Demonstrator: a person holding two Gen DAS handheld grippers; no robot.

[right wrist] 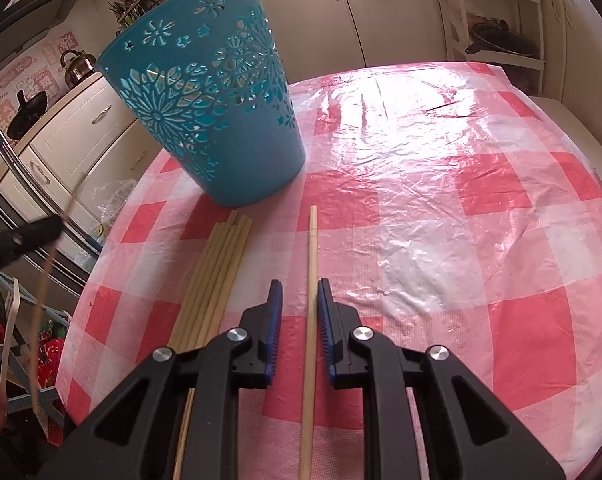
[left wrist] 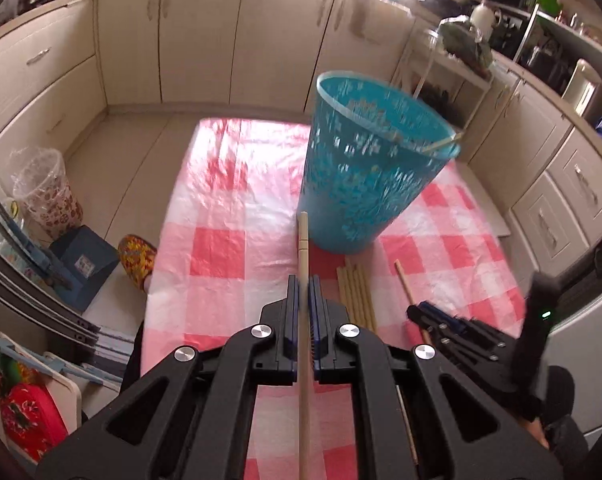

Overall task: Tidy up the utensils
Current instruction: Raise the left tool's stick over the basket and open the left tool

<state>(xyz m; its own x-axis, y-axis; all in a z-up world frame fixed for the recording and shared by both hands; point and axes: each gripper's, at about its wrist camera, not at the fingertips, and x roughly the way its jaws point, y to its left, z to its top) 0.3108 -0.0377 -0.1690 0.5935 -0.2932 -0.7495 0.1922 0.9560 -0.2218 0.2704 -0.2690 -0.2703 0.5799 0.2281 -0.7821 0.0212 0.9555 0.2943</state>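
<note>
My left gripper (left wrist: pixel 303 280) is shut on a pale wooden chopstick (left wrist: pixel 303 240), which points up toward the blue cut-out basket (left wrist: pixel 365 176). One stick (left wrist: pixel 445 143) pokes over the basket's rim. A bundle of several chopsticks (left wrist: pixel 357 292) lies on the checked cloth in front of the basket (right wrist: pixel 209 104). My right gripper (right wrist: pixel 299 284) hovers low over the table with a single chopstick (right wrist: pixel 312 248) lying between its jaws. There is a gap on both sides and the pads do not press it. The bundle (right wrist: pixel 217 264) lies just left of it. The left gripper (right wrist: pixel 25 232) shows blurred at the left edge.
The red-and-white checked plastic tablecloth (right wrist: pixel 461 200) covers the table. Cream kitchen cabinets (left wrist: pixel 197 36) run around the room. On the floor at left stand a bag-lined bin (left wrist: pixel 47 192) and a patterned slipper (left wrist: pixel 137 258). A kettle (right wrist: pixel 77 66) sits on the counter.
</note>
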